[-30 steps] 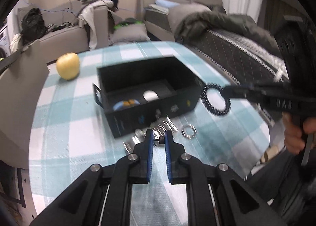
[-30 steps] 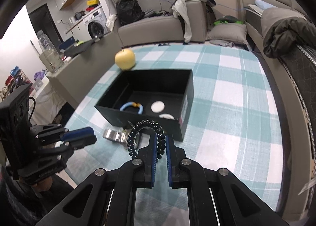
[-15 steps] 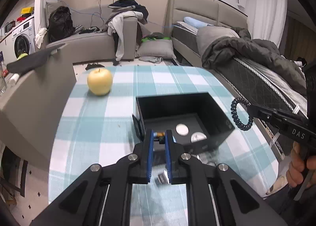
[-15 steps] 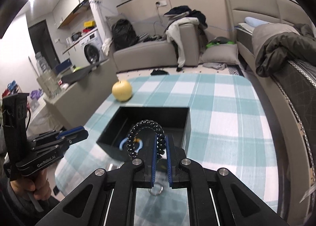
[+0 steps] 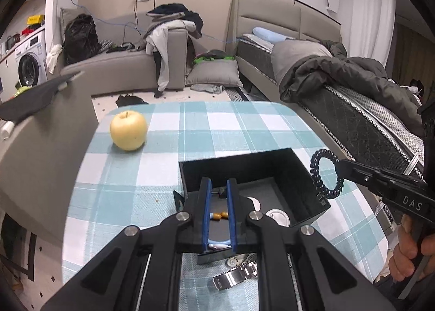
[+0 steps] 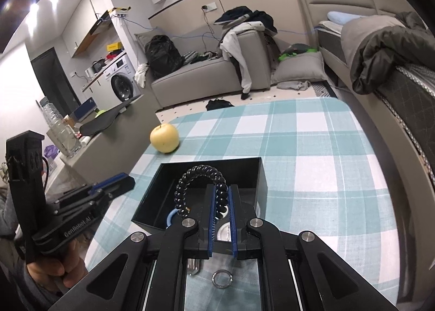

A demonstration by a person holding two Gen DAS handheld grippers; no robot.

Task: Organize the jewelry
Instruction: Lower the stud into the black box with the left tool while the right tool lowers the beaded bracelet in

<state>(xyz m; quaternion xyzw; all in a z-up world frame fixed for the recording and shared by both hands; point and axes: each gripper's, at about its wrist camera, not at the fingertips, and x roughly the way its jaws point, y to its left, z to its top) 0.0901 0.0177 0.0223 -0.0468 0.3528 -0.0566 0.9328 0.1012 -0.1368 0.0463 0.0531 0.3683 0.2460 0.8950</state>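
A person holds two handheld grippers above a table covered with a teal and white checked cloth (image 5: 168, 175). The right gripper (image 6: 222, 197) has its blue-padded jaws clenched on a black coiled spiral bracelet (image 6: 190, 183), gripping one side of the loop while the rest arcs free to the left, above an open black rectangular box (image 6: 255, 175) that sits on the cloth. The left gripper (image 5: 219, 191) has its jaws nearly closed on a small dark item with a thin stem (image 5: 220, 191), too small to identify, also poised over the box. Inside the box lie a pale blue bangle with amber beads (image 5: 220, 214) and two round white discs (image 5: 277, 216). Outside it, on the cloth just in front of the box, rest a silver metal watch band (image 5: 236, 275) and a silver ring (image 6: 222, 278). A yellow apple (image 5: 128, 130) sits well apart at the far left. The risks from here appear modest. The bracelet is held by a single coil, so it could spring or slip loose and bounce off the box wall onto the cloth. Both grippers hover close over one small opening and could collide. The tiny item in the left jaws could drop unnoticed or catch in the bracelet's coils.
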